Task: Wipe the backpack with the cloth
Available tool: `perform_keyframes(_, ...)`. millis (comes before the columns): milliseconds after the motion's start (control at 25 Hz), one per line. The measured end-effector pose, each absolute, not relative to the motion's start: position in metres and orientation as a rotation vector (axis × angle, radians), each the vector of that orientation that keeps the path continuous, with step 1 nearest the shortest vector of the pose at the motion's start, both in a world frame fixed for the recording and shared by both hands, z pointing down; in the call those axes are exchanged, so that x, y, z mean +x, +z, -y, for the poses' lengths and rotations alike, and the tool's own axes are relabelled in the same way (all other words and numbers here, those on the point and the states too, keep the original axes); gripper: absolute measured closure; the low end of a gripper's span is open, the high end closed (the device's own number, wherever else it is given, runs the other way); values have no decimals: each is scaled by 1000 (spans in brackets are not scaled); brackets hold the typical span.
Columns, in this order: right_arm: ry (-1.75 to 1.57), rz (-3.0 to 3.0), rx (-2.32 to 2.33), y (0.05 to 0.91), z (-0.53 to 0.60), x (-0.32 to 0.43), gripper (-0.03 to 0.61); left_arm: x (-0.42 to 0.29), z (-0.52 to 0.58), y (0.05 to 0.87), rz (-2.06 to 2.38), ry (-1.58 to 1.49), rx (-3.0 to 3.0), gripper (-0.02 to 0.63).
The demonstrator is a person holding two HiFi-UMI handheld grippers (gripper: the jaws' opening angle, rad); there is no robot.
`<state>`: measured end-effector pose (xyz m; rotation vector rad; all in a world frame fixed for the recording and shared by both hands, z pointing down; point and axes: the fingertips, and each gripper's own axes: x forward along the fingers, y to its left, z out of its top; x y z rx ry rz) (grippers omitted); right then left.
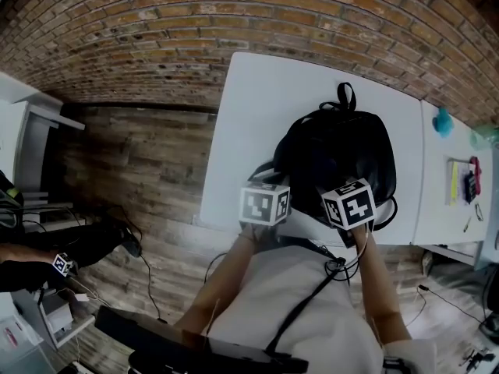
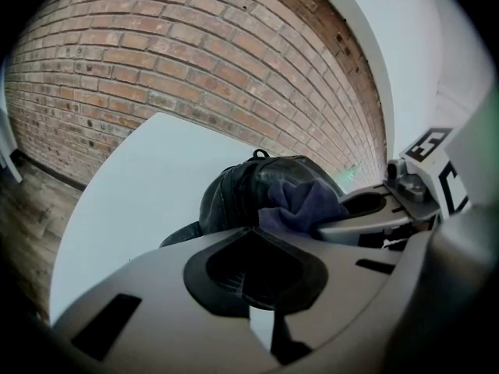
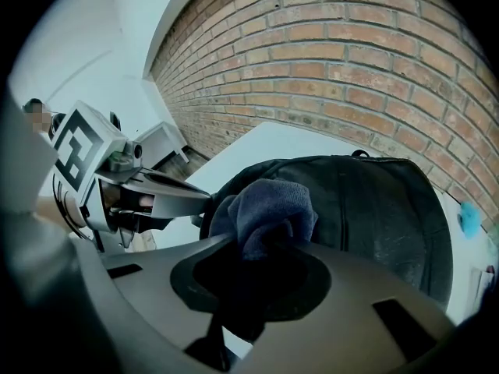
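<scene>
A black backpack [image 1: 335, 150] lies flat on the white table [image 1: 257, 115], its top loop pointing toward the brick wall. My right gripper [image 3: 261, 236] is shut on a bunched dark blue cloth [image 3: 269, 205], held at the near left corner of the backpack [image 3: 382, 209]. My left gripper [image 2: 253, 228] is shut with nothing in it, just left of the backpack [image 2: 242, 189] and close beside the cloth [image 2: 300, 205]. In the head view both marker cubes, left [image 1: 265, 203] and right [image 1: 348, 203], hover over the table's near edge and hide the jaws.
A brick wall [image 1: 234, 22] runs behind the table. Wooden floor [image 1: 132, 170] with cables lies to the left. A second white surface [image 1: 456, 170] at the right holds teal, yellow and pink items. Another person's arm [image 1: 23, 263] shows at far left.
</scene>
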<state>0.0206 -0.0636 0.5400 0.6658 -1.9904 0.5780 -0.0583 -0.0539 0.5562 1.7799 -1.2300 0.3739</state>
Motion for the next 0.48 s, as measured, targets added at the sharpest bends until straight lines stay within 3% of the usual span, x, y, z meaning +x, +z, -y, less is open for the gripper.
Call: perform_keyframes(480, 649, 1992, 648, 532, 41, 40, 503, -52, 56, 555, 1219, 364, 1785, 609)
